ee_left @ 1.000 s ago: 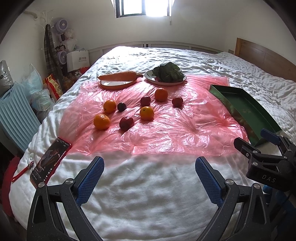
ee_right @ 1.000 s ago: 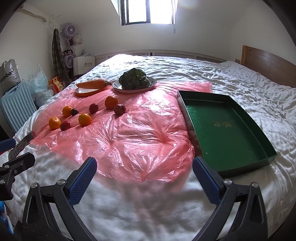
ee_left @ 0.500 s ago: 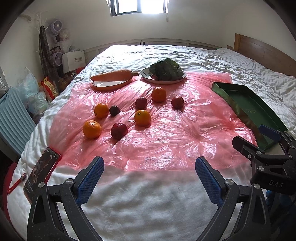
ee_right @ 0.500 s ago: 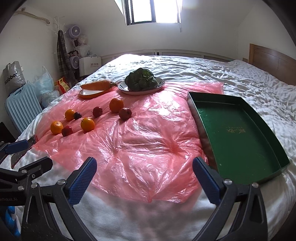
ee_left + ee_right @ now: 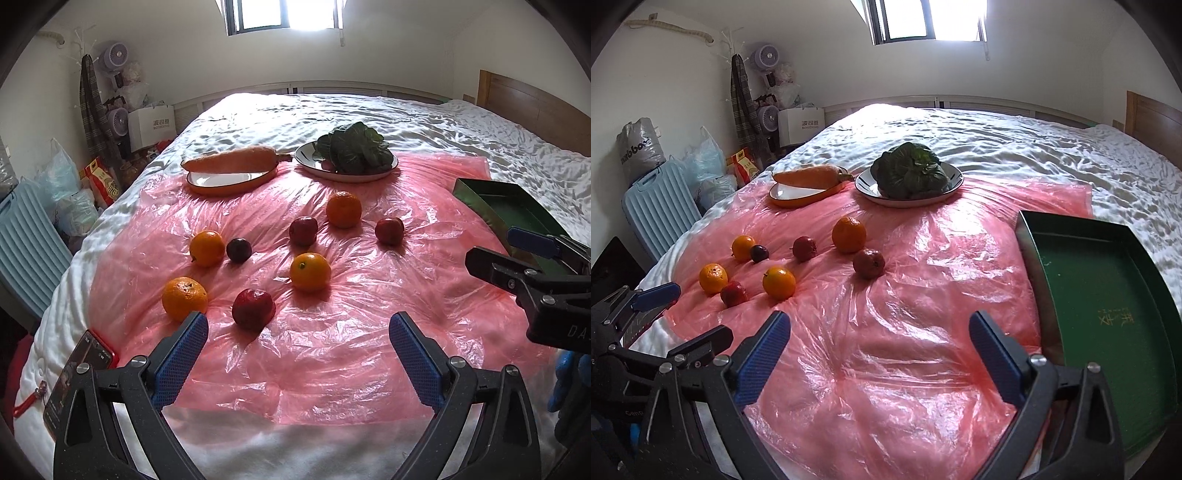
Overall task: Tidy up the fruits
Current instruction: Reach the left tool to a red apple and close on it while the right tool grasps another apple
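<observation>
Fruit on a plastic sheet (image 5: 905, 332) spread over the bed (image 5: 1015, 147)

Oranges (image 5: 309, 271) and plums (image 5: 253, 308) lie scattered left of the tray (image 5: 1108, 306); carrot (image 5: 231, 159) and greens (image 5: 354, 147) sit on plates behind them.

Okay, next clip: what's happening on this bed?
A person holds a pair of tongs in each hand over a bed covered with a pink plastic sheet. Both the left tongs and the right tongs are open and hold nothing. Four oranges and four dark red or purple fruits lie loose on the sheet, the closest to the left tongs being a red fruit. The green tray on the right holds no fruit. A carrot and leafy greens sit on plates behind.
</observation>
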